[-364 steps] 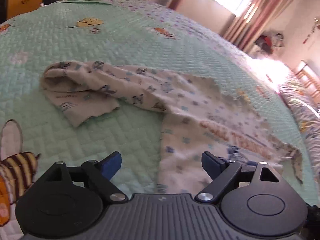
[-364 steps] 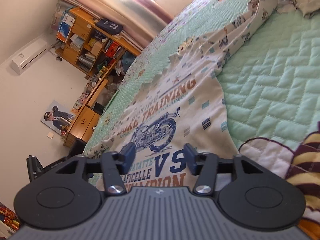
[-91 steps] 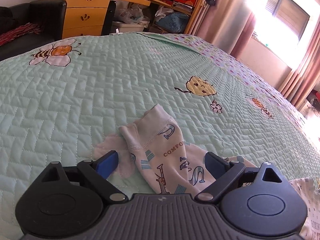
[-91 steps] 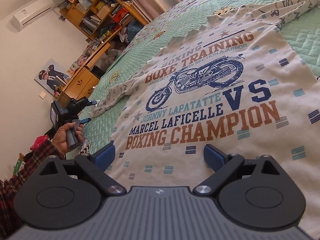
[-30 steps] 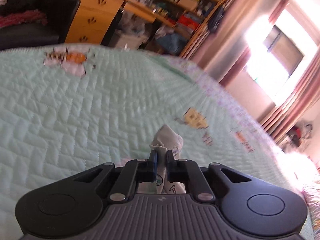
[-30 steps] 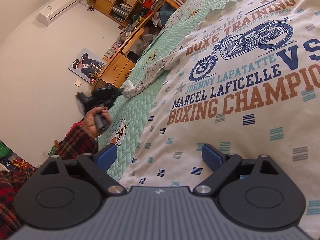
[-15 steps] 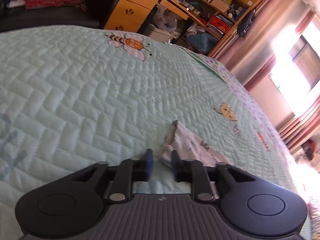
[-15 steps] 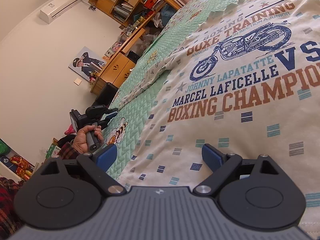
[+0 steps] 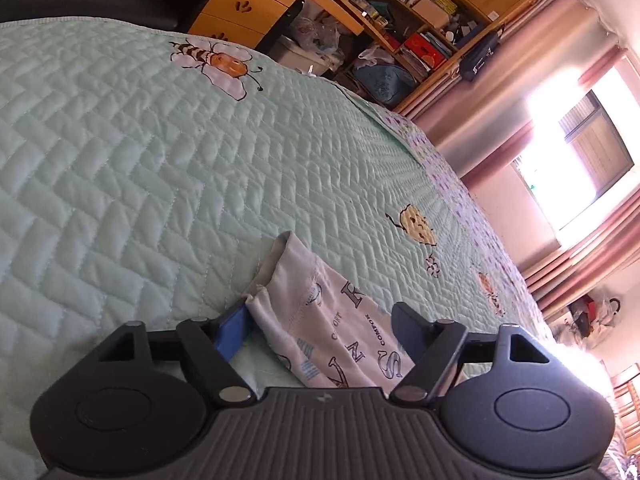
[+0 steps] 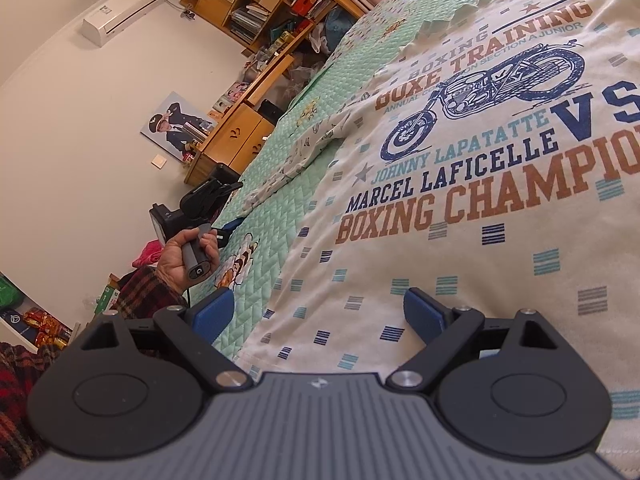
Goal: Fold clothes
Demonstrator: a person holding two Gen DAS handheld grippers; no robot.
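Two handheld grippers work over a cream long-sleeved shirt (image 10: 460, 240) spread print-side up on a mint-green quilted bedspread (image 9: 140, 152). Left gripper (image 9: 320, 320): jaws opening, with the letter-printed sleeve cuff (image 9: 320, 316) lying between them; the cuff's edge is against the left blue pad (image 9: 234, 328) while the right finger stands clear of the cloth, so nothing is clamped. The sleeve (image 10: 304, 152) runs out straight from the shirt body across the bedspread. Right gripper (image 10: 316, 316): jaws wide apart above the shirt's lower part, near its left edge, gripping nothing. In the right wrist view, the person's left hand (image 10: 188, 256), in a plaid sleeve (image 10: 144, 296), holds the other gripper's handle beside a bee motif (image 10: 240, 260). Wooden shelves (image 9: 432, 12) and pink curtains (image 9: 520, 92) stand beyond the bed.
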